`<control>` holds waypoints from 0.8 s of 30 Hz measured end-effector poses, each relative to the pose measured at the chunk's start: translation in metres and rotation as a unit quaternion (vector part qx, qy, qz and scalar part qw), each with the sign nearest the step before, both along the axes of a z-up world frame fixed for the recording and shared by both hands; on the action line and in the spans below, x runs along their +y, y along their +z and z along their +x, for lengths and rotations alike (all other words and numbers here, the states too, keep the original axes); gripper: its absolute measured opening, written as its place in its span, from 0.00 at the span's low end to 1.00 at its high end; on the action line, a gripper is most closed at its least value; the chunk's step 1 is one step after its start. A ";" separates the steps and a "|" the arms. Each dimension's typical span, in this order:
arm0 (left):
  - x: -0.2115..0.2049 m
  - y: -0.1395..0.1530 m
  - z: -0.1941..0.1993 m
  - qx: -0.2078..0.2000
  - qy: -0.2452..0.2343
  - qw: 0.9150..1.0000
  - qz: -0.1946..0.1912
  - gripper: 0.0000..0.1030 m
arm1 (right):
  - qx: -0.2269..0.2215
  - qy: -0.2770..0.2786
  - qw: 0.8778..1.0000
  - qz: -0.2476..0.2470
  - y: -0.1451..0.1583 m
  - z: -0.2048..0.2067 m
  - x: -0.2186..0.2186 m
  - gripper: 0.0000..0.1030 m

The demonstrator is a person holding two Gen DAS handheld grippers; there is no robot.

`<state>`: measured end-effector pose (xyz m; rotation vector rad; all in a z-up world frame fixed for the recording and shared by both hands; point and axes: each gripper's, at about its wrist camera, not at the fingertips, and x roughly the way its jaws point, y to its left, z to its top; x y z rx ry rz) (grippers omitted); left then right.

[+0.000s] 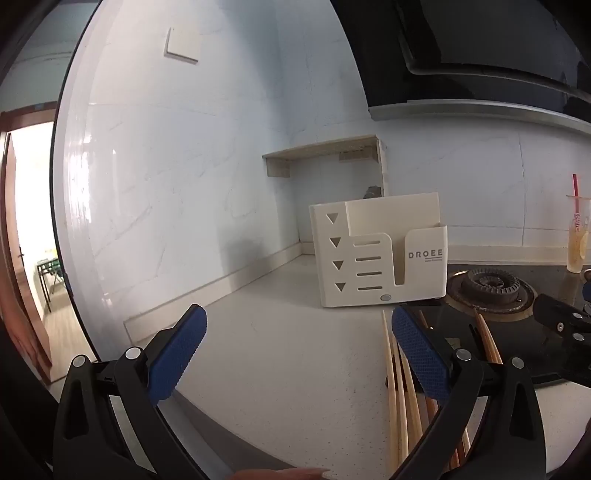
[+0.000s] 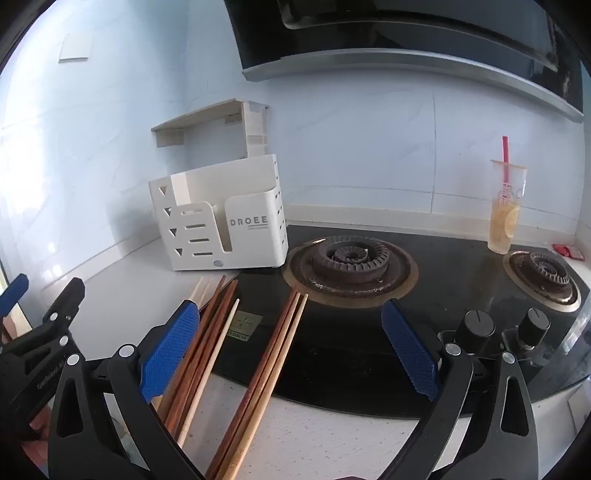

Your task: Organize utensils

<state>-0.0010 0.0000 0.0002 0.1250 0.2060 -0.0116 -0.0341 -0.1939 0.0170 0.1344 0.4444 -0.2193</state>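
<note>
Wooden chopsticks [image 2: 258, 373]: loose on the surface, at 6 o'clock from the white holder [image 2: 221, 221]
Left tongs [image 1: 295, 343]: released, nothing held
Right tongs [image 2: 291, 343]: released too, above the chopsticks

This is a home kitchen. A black glass gas hob [image 2: 369, 350] with two ringed burners and two black control knobs [image 2: 480, 325] is set into a pale speckled desk [image 2: 332, 435], and a dark range hood [image 2: 406, 33] hangs above the hob. Pale marbled tiles [image 2: 351, 147] cover the wall behind the hob. Left of the hob stands a cream utensil holder [image 2: 221, 229] marked DROEE; wooden chopsticks [image 2: 266, 376] lie across the hob's front edge. At the hob's back right corner stands a plastic cup of lemon tea [image 2: 504, 218] with a red straw. Far left of the hob, a wooden door [image 1: 18, 258] opens onto another room.
</note>
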 end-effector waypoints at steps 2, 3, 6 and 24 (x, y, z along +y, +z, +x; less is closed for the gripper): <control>0.000 0.001 0.000 0.002 0.001 1.000 0.002 0.95 | 0.010 -0.005 1.000 -0.021 0.003 0.002 0.004 0.97; 0.000 0.001 0.001 0.003 0.001 1.000 0.002 0.95 | 0.024 -0.003 0.999 -0.036 0.000 0.009 0.012 0.96; 0.001 0.004 0.005 0.008 0.001 1.000 -0.002 0.95 | 0.030 -0.008 0.999 -0.036 -0.003 0.012 0.008 0.96; 0.002 0.016 0.019 0.051 0.000 0.999 -0.020 0.95 | 0.036 0.009 0.999 -0.006 -0.001 0.011 0.010 0.96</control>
